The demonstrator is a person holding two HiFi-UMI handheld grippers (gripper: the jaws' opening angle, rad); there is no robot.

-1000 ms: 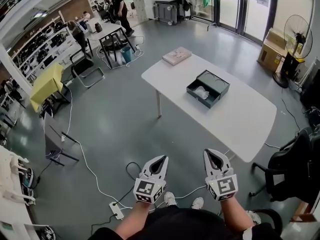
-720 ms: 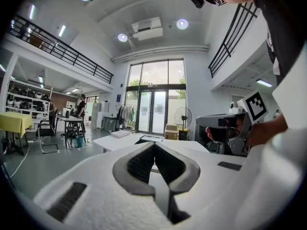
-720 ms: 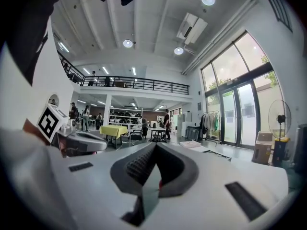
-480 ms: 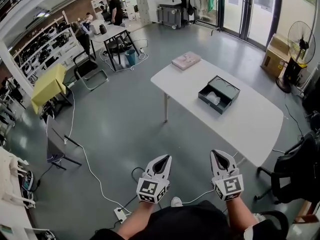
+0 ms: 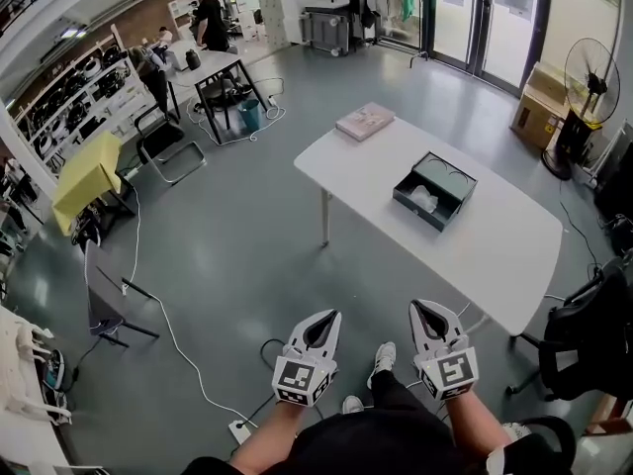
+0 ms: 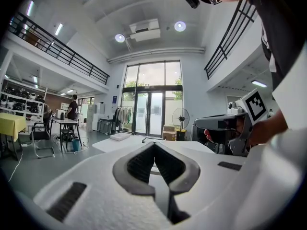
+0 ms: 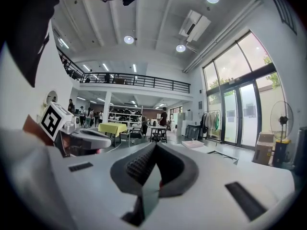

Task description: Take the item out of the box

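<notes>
One white table [image 5: 371, 171], box [image 5: 447, 178], grey floor [image 5: 247, 245]

Open dark box [image 5: 450, 178], pale item [image 5: 422, 198] inside, possibly wrapped

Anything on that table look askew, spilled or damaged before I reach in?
Nothing stands out. The dark box lies open and flat on the white table, a pale item inside; a pinkish flat package rests at the far corner.

Two grippers near: left gripper [image 5: 329, 316], right gripper [image 5: 421, 307]. One white table [image 5: 495, 237] bears one open box [image 5: 448, 177] and one pink book [image 5: 365, 121]. One fan [image 5: 590, 66] far right.
</notes>
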